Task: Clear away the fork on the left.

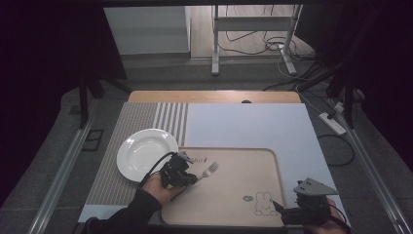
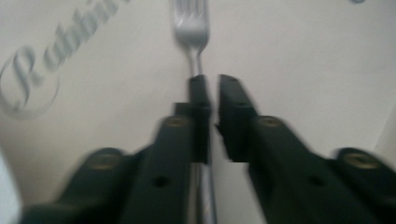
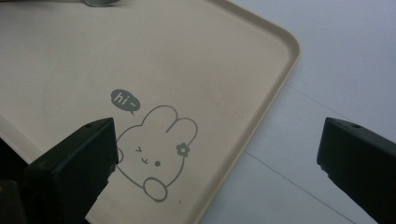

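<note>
The left gripper (image 1: 187,176) is down on the beige rectangular tray with a rabbit drawing (image 1: 265,161), and its black fingers (image 2: 201,100) stand narrow around the handle of the silver metal fork (image 1: 209,170). In the left gripper view the handle runs up between the two fingers, lying closer to the left-hand one; a slim gap shows on the other side, so the grip looks nearly closed but not yet firm. The fork (image 2: 191,28) lies flat on the tray, tines pointing away from the gripper toward the tray's middle, with the printed word beside it.

To do this step well, I judge the fingers should finish closing squarely on the handle, with the thin metal centred between the pads, not pressed against one side, or it may twist or slip out when lifted. A flat handle on a smooth tray is hard to get under, so keeping the tips low against the tray while closing should help. Lift straight up, slowly.

The white round ceramic plate (image 1: 146,153) sits just left of the tray on the grey striped placemat (image 1: 117,146), near the left gripper. The right gripper (image 1: 278,207) rests at the tray's near right corner by the rabbit drawing (image 3: 152,154), its fingers (image 3: 79,158) spread wide and empty.
</note>
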`<state>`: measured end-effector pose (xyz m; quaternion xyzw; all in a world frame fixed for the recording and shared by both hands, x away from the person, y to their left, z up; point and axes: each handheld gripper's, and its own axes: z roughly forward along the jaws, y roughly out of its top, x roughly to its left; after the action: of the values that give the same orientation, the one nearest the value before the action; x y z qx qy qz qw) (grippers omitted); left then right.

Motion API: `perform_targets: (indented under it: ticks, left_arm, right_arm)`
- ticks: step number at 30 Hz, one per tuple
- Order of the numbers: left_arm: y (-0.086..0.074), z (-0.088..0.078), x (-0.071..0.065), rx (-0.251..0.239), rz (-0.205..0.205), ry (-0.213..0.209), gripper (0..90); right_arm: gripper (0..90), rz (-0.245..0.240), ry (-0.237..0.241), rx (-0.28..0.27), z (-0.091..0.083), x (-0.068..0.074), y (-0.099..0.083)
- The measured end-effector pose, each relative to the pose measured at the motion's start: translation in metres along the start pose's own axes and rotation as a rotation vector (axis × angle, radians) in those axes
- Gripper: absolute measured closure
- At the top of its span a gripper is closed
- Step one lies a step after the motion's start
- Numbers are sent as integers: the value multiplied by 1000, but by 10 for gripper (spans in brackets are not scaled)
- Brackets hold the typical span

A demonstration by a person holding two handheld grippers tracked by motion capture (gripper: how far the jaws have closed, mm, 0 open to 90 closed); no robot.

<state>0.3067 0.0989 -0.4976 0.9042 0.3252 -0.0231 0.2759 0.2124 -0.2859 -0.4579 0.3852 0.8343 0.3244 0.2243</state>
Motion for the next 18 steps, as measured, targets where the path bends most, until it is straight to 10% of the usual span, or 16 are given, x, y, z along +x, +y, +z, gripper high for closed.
perform_targets:
  ticks: [6, 18]
  left_arm:
    - [16, 19, -4, 45, 50, -15, 890]
    - [12, 19, 13, 62, 17, 39, 890]
  right_arm:
    - [0, 0, -1, 0, 0, 0, 0]
    - [0, 6, 2, -5, 0, -1, 0]
